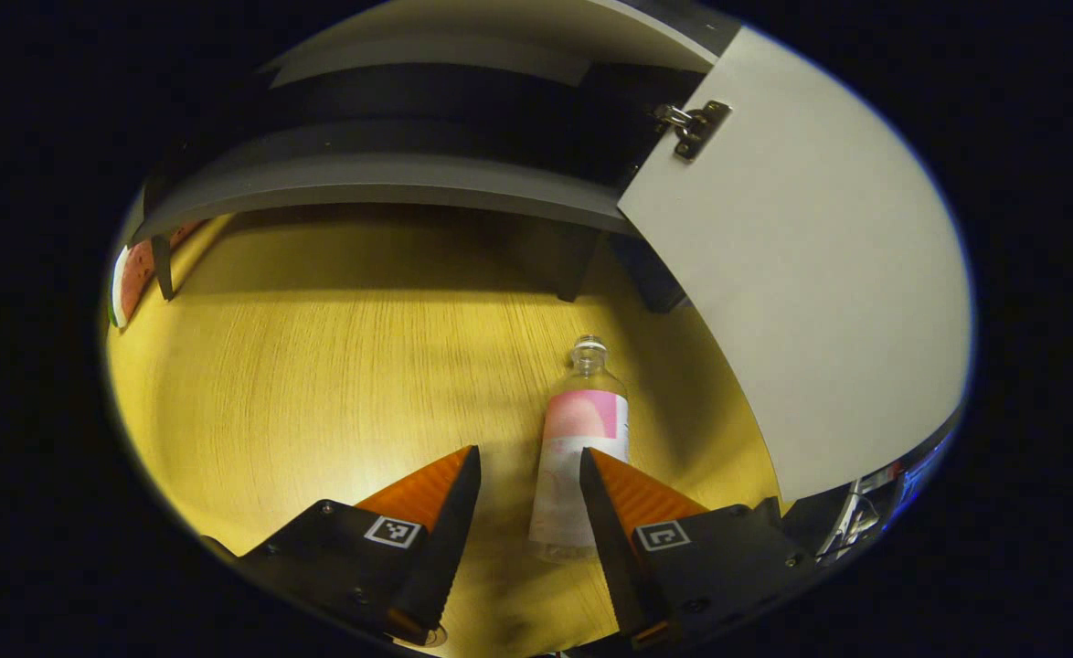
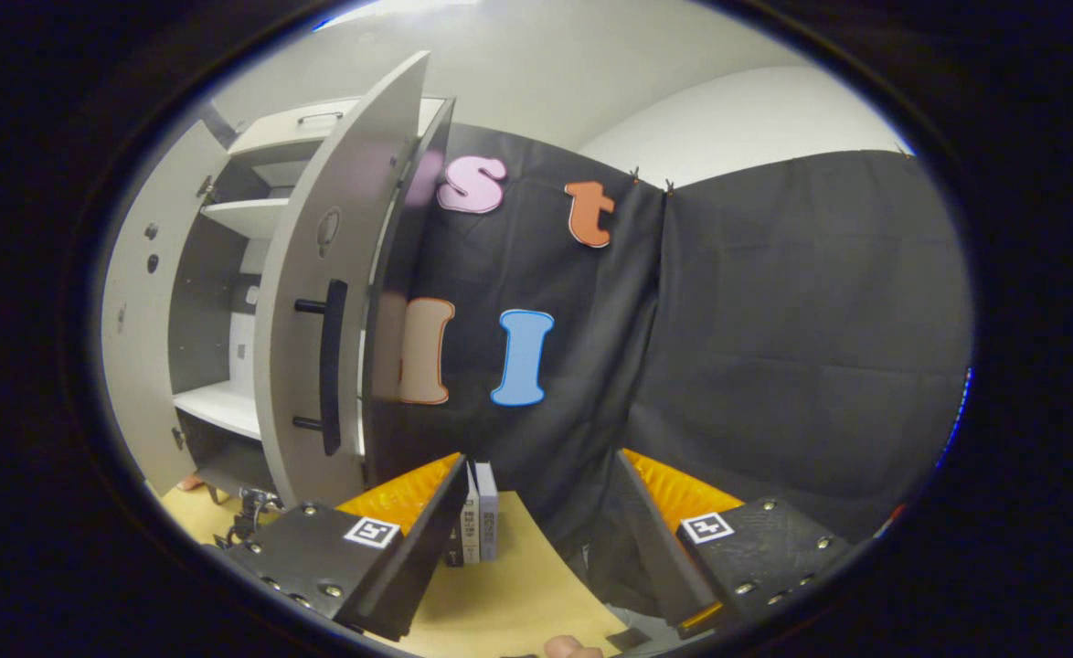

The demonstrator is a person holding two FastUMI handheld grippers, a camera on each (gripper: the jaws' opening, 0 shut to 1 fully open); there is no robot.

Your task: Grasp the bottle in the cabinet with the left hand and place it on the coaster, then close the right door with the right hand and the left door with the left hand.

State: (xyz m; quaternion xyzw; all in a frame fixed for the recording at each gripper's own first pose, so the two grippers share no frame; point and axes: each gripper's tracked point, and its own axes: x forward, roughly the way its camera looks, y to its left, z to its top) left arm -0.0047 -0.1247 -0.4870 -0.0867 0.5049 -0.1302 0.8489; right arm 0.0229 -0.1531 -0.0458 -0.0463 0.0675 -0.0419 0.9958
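In the left gripper view, the left gripper (image 1: 529,484) is hanging over the wooden table (image 1: 317,384) with its fingers spread, and the bottle (image 1: 580,448) is standing upright between them, with a gap visible on the left side and the right finger close against it, so I judge that nothing is being pinched. The bottle is sitting on the tabletop below the raised cabinet (image 1: 381,174), beside an open pale door (image 1: 802,302) with a metal hinge (image 1: 696,123); whether a coaster is lying under it is hidden by the bottle and the fingers. A watermelon-patterned object (image 1: 131,279) is showing at the far left edge. The bottle's label is pink and white, and no writing on it is clear enough to read. In the right gripper view, the right gripper (image 2: 536,521) is pointing at the black booth wall with its fingers spread and holding nothing, while the cabinet door with the dark handle (image 2: 328,366) is standing wide open to its left and small boxes (image 2: 479,523) are standing on the table edge; their print is too small to read. The risk, as I judge it, is that a finger may be brushing the tall, light bottle during withdrawal and tipping it, or that a swinging door could be knocking it over.
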